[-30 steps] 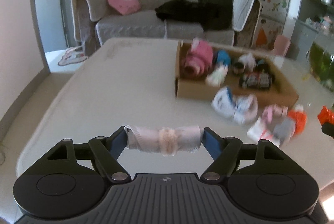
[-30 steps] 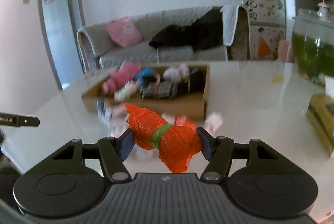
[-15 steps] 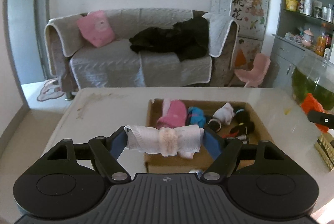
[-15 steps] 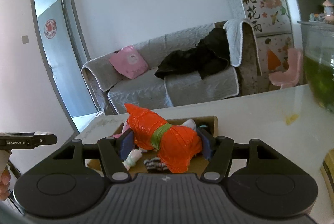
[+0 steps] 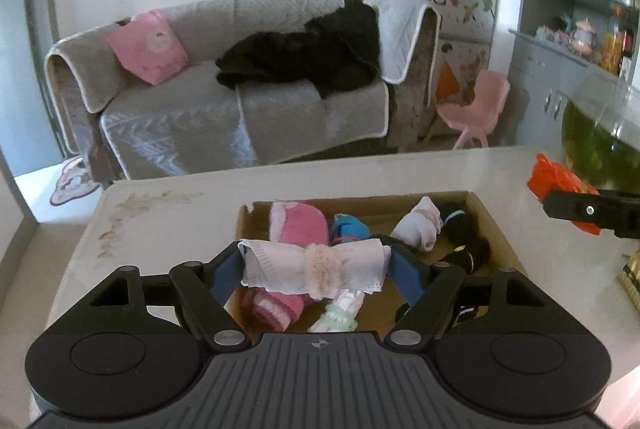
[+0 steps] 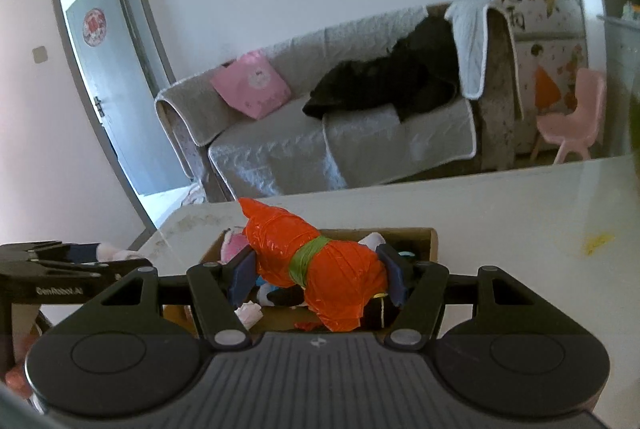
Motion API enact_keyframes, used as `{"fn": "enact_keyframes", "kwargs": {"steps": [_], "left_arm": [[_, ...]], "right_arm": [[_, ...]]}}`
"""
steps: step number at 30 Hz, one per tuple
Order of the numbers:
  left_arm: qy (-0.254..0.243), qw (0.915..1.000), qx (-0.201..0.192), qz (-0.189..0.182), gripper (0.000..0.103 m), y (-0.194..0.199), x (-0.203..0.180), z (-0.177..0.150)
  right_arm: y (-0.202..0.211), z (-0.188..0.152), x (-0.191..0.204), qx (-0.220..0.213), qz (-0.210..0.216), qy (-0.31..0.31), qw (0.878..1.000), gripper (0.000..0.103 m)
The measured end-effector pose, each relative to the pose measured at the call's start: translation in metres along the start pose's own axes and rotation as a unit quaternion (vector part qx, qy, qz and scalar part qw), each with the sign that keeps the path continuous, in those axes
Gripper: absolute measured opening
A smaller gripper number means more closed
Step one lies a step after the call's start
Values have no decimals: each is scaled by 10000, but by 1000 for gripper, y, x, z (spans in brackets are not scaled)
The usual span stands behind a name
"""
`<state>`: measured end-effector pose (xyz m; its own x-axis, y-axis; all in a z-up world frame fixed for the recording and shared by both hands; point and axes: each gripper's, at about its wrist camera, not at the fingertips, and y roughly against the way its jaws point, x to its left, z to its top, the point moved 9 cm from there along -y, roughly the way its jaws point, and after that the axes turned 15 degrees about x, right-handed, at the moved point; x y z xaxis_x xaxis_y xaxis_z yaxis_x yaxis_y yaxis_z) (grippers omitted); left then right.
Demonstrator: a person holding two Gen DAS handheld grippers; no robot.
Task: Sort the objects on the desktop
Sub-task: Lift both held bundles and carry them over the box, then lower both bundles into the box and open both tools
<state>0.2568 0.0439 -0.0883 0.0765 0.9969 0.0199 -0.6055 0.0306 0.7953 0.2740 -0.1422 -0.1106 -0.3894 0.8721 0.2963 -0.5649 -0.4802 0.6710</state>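
While hovering over the open cardboard box (image 5: 490,225), the left claw (image 5: 314,267) is pinching a soft white rolled sock (image 5: 312,265) by its ends. At three o'clock, the right claw (image 6: 318,271) is squeezing a light, crinkly orange bundle (image 6: 320,269).

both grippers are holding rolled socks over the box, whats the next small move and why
Probably lower the left hand-held gripper a little and open it, so the white sock roll drops into the cardboard box. The roll is clamped between the blue pads and hangs over the box's near part, where other rolled socks already lie. The right hand-held gripper, shut on the orange sock roll, looks ready to follow.
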Motion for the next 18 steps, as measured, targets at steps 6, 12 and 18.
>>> {"fn": "enact_keyframes", "kwargs": {"steps": [6,12,18], "left_arm": [[-201,9996,177,-32,81,-26,-9,10],[-333,9986,408,-28,81,-54,-16,10],[-283,9978,599,-56,81,-81,-18,10]], "right_arm": [[-14,3,2,249,-27,68,9997,60],[-33,4,2,510,-93,183,9985,60],[-55,0,2,826,-176,273,9961,60]]}}
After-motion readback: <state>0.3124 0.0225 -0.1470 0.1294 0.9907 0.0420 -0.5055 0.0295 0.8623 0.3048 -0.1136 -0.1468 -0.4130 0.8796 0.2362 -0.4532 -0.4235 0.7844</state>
